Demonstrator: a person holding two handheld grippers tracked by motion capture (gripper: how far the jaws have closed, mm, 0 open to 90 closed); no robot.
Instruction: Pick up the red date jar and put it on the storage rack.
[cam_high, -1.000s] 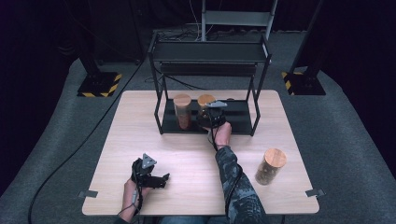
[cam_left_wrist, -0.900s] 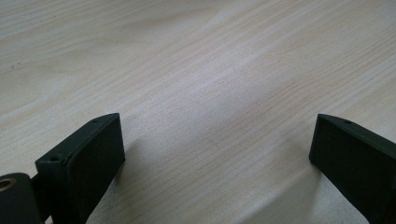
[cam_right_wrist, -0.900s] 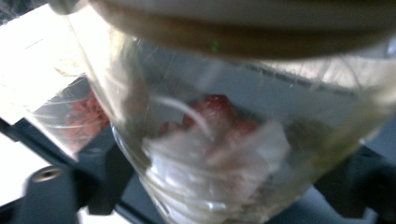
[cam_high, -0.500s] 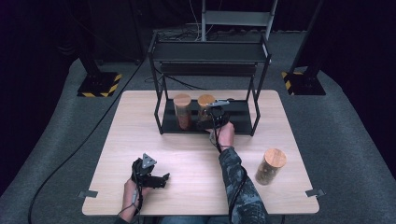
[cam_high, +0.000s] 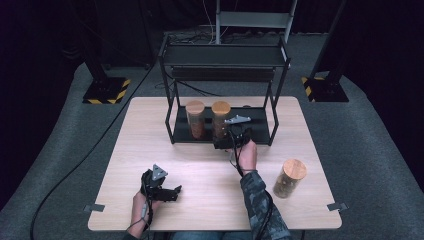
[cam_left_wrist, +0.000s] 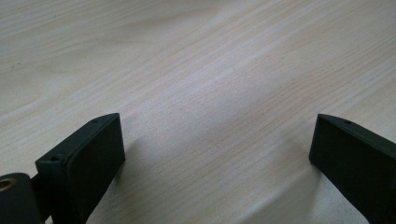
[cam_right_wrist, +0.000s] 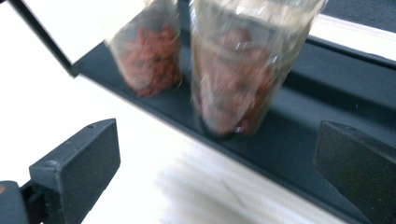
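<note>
Two wooden-lidded glass jars stand side by side on the lower shelf of a black rack (cam_high: 260, 131): one with red contents (cam_high: 195, 119) (cam_right_wrist: 152, 51) and one with mixed brown contents (cam_high: 220, 120) (cam_right_wrist: 238, 79). My right gripper (cam_high: 227, 137) (cam_right_wrist: 217, 149) hovers just in front of the brown jar, off the shelf edge. Its jaws have just been opening and now stand wide, with nothing between them. A third jar (cam_high: 289, 177) stands on the table at the right. My left gripper (cam_high: 172, 192) (cam_left_wrist: 217, 140) rests open on the bare wood near the front left.
The rack has an upper shelf (cam_high: 225, 55) over the jars and thin black posts (cam_high: 272, 112) at its corners. The wooden table (cam_high: 150, 140) has metal clips at its front corners. A cable (cam_high: 90, 150) runs across the grey floor on the left.
My right gripper has let go of the brown jar and drawn back from the shelf toward the person. The jar stays upright on the shelf. The left gripper has not moved.
</note>
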